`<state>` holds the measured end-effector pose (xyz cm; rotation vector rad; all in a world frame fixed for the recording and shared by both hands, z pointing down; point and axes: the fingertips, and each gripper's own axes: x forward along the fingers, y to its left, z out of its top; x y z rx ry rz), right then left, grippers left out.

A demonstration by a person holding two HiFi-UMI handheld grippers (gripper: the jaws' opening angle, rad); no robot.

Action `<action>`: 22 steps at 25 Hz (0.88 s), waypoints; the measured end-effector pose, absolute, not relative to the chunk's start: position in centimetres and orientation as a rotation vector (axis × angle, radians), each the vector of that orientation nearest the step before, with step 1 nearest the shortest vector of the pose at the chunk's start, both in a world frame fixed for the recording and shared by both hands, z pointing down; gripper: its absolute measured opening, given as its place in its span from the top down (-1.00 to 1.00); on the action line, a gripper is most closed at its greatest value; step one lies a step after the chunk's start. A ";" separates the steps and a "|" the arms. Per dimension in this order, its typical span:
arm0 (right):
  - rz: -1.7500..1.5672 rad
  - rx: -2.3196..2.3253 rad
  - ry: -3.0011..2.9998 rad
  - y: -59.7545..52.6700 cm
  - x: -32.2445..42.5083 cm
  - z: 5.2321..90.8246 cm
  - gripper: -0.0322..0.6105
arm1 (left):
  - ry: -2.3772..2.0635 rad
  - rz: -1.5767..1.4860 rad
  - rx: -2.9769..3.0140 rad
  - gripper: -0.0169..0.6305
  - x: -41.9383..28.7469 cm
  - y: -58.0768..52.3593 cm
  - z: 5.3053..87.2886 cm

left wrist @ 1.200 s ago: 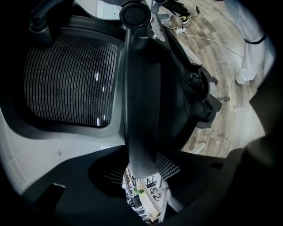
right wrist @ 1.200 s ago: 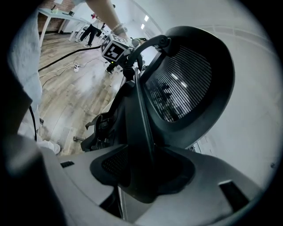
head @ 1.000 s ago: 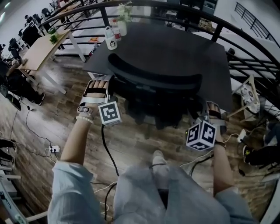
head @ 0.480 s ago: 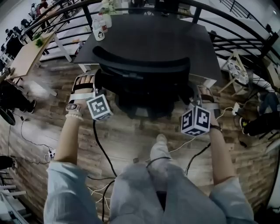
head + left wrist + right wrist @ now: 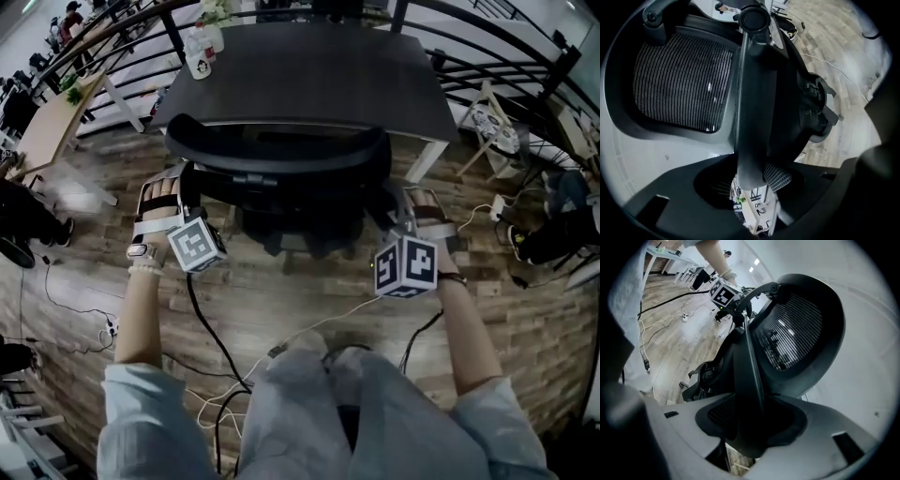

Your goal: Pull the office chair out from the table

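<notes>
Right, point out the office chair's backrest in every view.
Head view: backrest at upper centre, just in front of the table.
Left gripper view: backrest at upper left.
Right gripper view: backrest at upper right.
Shared landmark: wooden floor.

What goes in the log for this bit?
left gripper: grips office chair | right gripper: grips office chair | office chair: at table edge

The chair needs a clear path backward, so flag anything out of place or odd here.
Loose cables trail across the wood floor just behind the office chair, where its casters could snag them. Nothing else looks odd.
</notes>
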<state>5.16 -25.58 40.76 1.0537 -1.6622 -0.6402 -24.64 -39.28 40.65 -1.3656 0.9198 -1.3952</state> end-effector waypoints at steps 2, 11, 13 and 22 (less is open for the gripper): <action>-0.646 1.051 -1.672 -24.2 4.8 40.8 0.27 | 0.929 -1.408 -1.383 0.33 -25.0 -37.3 40.6; -0.730 0.977 -1.740 -17.9 2.1 41.1 0.27 | 1.011 -1.490 -1.324 0.33 -29.2 -27.8 40.7; -0.742 0.961 -1.760 -16.6 1.7 41.4 0.27 | 1.026 -1.504 -1.326 0.33 -29.9 -25.0 41.0; -0.759 0.893 -1.827 -12.1 -1.9 41.0 0.26 | 1.096 -1.594 -1.337 0.32 -34.0 -16.2 40.6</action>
